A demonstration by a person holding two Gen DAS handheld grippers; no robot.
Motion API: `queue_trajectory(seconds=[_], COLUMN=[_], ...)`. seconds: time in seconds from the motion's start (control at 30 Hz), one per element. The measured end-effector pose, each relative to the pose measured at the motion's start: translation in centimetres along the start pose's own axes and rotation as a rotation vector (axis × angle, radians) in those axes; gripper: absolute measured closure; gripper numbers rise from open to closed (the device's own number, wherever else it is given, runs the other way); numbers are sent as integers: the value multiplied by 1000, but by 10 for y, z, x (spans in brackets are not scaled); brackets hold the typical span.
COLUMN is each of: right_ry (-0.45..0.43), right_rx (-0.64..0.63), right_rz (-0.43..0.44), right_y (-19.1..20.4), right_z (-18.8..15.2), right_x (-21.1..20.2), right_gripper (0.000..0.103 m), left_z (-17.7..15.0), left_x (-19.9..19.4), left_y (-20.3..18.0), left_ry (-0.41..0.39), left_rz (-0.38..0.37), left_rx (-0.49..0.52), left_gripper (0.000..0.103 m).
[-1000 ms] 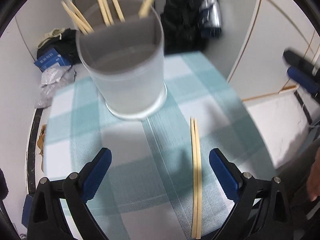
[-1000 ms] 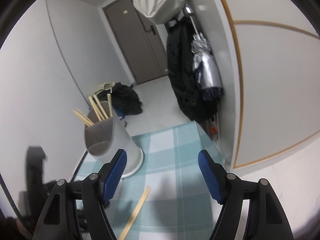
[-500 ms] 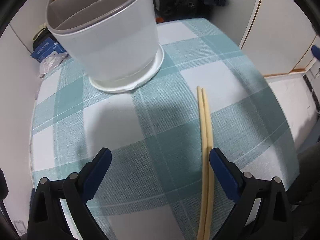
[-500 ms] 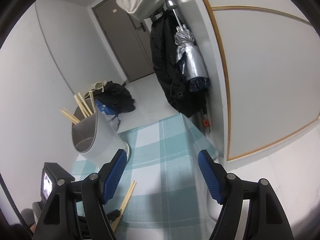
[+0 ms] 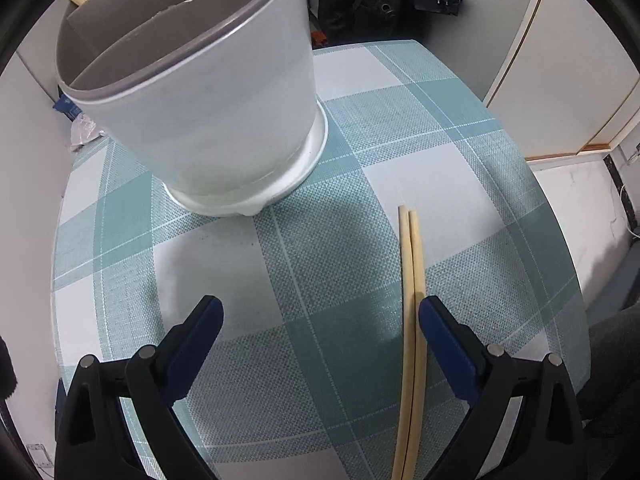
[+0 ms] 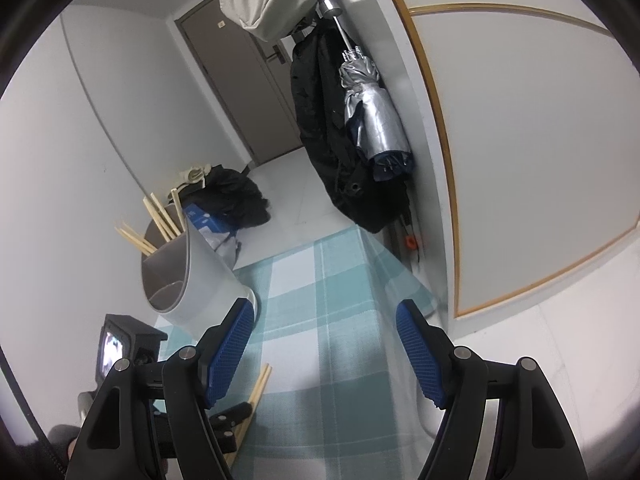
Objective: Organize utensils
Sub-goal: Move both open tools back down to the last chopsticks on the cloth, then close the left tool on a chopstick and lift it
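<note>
two wooden chopsticks [image 5: 412, 320] lie side by side on the checked tablecloth [image 5: 328, 240], running away from the left gripper [image 5: 320, 312] and sitting just inside its right-hand blue pad, far off the centre of the gap. the left gripper's jaws stand wide with nothing pressed between them, and it points steeply down at the cloth. ahead of it and to its left stands the white utensil holder [image 5: 208, 112], with more chopsticks poking up from its far compartment.

the right gripper [image 6: 324, 344] is also spread wide and empty, aimed past the table toward the door, with the holder [image 6: 192, 276] ahead on its left. below and left of its fingers the other gripper's black body shows beside the near end of the pair [image 6: 256, 392].

the likely trouble comes from that off-centre line-up. if the jaws close from here, i judge the right pad would reach the sticks first and shove them sideways, so they may roll apart or cross, and only one may come up. the sticks are thin and flat on the cloth, so pads that stop short of the surface could close over them, while pressing too low might drag or bunch the fabric. a grip taken near one end would let the long free end swing and catch the holder's rim.
</note>
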State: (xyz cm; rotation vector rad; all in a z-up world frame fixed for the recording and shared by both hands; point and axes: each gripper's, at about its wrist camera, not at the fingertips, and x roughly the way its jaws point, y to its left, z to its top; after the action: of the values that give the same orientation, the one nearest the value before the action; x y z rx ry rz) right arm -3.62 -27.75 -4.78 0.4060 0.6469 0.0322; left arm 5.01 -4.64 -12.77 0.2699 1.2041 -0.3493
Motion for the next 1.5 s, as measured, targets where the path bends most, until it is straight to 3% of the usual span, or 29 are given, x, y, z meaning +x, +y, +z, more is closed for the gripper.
queue_trajectory(seconds=[0.27, 0.63, 0.67, 0.77, 0.93, 1.0, 1.17, 1.33, 1.5], right_ry=[0, -6, -6, 5, 28, 43, 118, 260, 479], right_rx=[6, 14, 17, 26, 38, 44, 23, 21, 13], right_rz=[11, 10, 9, 24, 41, 38, 28, 66, 95], right_y=[2, 1, 0, 0, -1, -1, 5, 14, 35], right_z=[1, 2, 2, 1, 0, -2, -9, -21, -40], right_x=[0, 0, 1, 2, 3, 4, 14, 36, 75], right_gripper=[29, 29, 29, 29, 29, 29, 29, 32, 55], left_z=[-5, 9, 10, 16, 29, 29, 27, 22, 12], left_x=[0, 6, 6, 6, 11, 11, 9, -31, -80], left_y=[8, -17, -20, -37, -48, -54, -53, -31, 8], left_ry=[9, 17, 12, 7, 73, 64, 20, -112, -269], left_rz=[-15, 78, 83, 63, -73, -74, -63, -130, -191], left_rx=[-34, 53, 61, 95, 36, 32, 3, -48, -134], left_gripper=[7, 9, 11, 38, 93, 101, 102, 102, 102])
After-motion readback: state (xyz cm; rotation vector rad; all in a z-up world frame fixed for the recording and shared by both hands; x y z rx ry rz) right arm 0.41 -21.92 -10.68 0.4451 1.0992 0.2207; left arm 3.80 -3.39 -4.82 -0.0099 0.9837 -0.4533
